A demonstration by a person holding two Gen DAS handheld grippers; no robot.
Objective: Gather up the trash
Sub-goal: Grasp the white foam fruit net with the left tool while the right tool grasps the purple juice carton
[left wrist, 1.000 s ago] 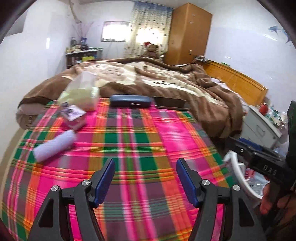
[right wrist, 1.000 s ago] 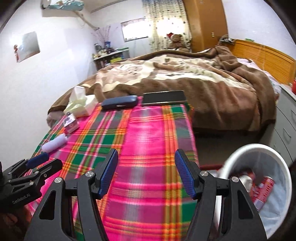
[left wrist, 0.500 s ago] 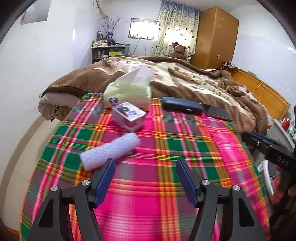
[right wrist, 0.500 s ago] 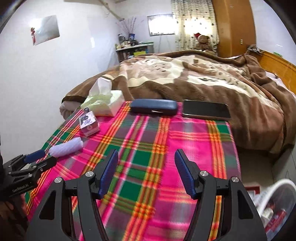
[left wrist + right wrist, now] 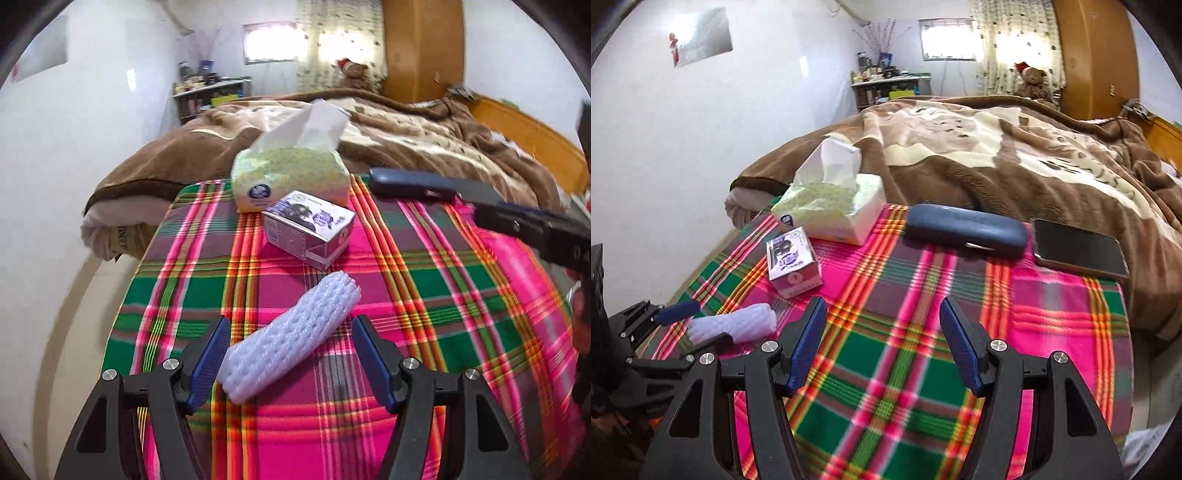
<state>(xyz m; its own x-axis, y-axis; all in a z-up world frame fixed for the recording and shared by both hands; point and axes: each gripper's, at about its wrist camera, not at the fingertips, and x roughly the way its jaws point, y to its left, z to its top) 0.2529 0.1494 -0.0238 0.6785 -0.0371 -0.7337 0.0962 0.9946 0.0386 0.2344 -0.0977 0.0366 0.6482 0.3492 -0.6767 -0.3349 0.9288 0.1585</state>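
A white foam-net roll [image 5: 291, 336] lies on the plaid cloth [image 5: 424, 295]. My left gripper [image 5: 291, 360] is open, its jaws on either side of the roll's near end without closing on it. The roll [image 5: 738, 325] and the left gripper [image 5: 698, 325] also show in the right wrist view at the left. A small purple carton [image 5: 310, 232] lies just beyond the roll; it is also in the right wrist view [image 5: 792, 262]. My right gripper [image 5: 882, 343] is open and empty above the cloth's middle, and it shows at the right edge of the left wrist view [image 5: 532, 225].
A green tissue pack [image 5: 290, 177] stands at the cloth's far left. A dark blue glasses case [image 5: 964, 230] and a phone [image 5: 1078, 251] lie along the far edge. A brown blanket [image 5: 997, 158] covers the bed behind.
My left gripper has moved forward and left until the foam roll sits between its open jaws. The right gripper has swung left, away from the white bin, over the cloth.
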